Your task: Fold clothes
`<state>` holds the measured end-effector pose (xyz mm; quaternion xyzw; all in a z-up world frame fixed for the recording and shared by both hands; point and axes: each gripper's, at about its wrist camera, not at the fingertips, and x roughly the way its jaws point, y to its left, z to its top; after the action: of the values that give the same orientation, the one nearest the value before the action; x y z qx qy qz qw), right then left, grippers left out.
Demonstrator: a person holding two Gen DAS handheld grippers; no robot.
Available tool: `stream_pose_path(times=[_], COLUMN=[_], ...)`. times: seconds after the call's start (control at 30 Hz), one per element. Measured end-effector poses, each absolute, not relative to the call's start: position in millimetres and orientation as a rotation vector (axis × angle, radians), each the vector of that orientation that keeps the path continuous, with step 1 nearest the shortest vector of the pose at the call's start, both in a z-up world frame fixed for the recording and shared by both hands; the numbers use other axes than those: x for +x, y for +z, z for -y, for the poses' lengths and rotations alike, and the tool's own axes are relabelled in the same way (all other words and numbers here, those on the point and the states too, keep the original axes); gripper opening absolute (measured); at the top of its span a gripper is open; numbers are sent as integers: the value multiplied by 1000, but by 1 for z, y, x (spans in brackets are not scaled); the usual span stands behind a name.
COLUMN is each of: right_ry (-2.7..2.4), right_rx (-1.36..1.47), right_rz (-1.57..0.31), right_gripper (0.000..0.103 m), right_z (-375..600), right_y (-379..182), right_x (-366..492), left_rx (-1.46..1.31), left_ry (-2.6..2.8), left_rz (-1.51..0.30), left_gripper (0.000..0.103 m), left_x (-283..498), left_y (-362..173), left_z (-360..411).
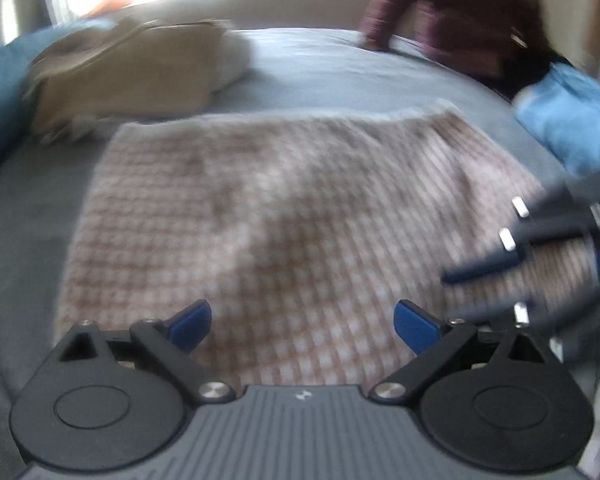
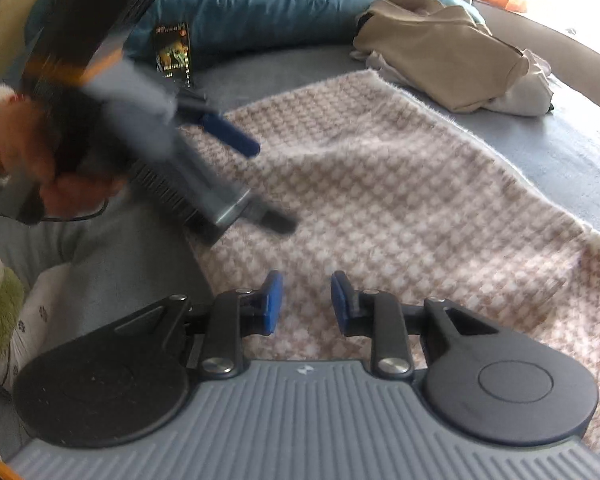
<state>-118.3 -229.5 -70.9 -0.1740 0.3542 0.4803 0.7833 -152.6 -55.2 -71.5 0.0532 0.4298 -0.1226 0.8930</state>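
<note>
A fuzzy pink-and-beige checked garment [image 1: 284,208] lies spread flat on the grey bed [image 1: 340,68]. In the left wrist view my left gripper [image 1: 304,328] stands open wide above the garment's near edge, with nothing between its blue pads. The right gripper [image 1: 460,294] shows blurred at the right, over the garment's right side. In the right wrist view the garment [image 2: 400,200] fills the middle. My right gripper [image 2: 307,304] hovers over its near part, its jaws narrowly apart and gripping nothing. A hand [image 2: 28,160] holds the blurred left gripper [image 2: 268,184] over the garment's left edge.
A tan garment pile [image 1: 132,76] [image 2: 444,48] lies at the far side of the bed. A blue duvet [image 2: 260,4] runs along the back. A maroon jacket [image 1: 452,12] and light blue cloth [image 1: 572,120] sit at the right. A small dark packet [image 2: 173,51] lies near the duvet.
</note>
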Motion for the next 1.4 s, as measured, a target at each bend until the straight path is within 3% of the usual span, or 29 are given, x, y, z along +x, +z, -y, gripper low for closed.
stream_pose_path(times=[0.2, 0.53, 0.6, 0.67, 0.9, 1.07, 1.27, 1.4], right_ry=[1018, 867, 828, 788, 722, 685, 687, 673], right_rx=[-426, -239, -227, -224, -213, -293, -244, -250], right_rz=[-850, -739, -729, -721, -701, -751, -710, -733], right_gripper=[24, 25, 25, 25, 25, 26, 26, 25], right_z=[227, 246, 247, 241, 229, 218, 222, 213], right_y=[-89, -58, -58, -58, -60, -89, -65, -85], right_x=[-111, -60, -51, -37, -15, -2, 6, 27], left_rx=[258, 111, 119, 144, 223, 199, 190, 134], left_ry=[-284, -369, -345, -323, -285, -263, -247, -190], left_rz=[-851, -740, -725, -705, -607, -657, -584, -704], left_gripper=[103, 100, 96, 82, 53, 54, 53, 54], left_x=[-171, -146, -129, -112, -72, -55, -47, -12], left_y=[-100, -60, -58, -59, -70, -87, -68, -84], left_z=[56, 31, 38, 46, 67, 67, 63, 58])
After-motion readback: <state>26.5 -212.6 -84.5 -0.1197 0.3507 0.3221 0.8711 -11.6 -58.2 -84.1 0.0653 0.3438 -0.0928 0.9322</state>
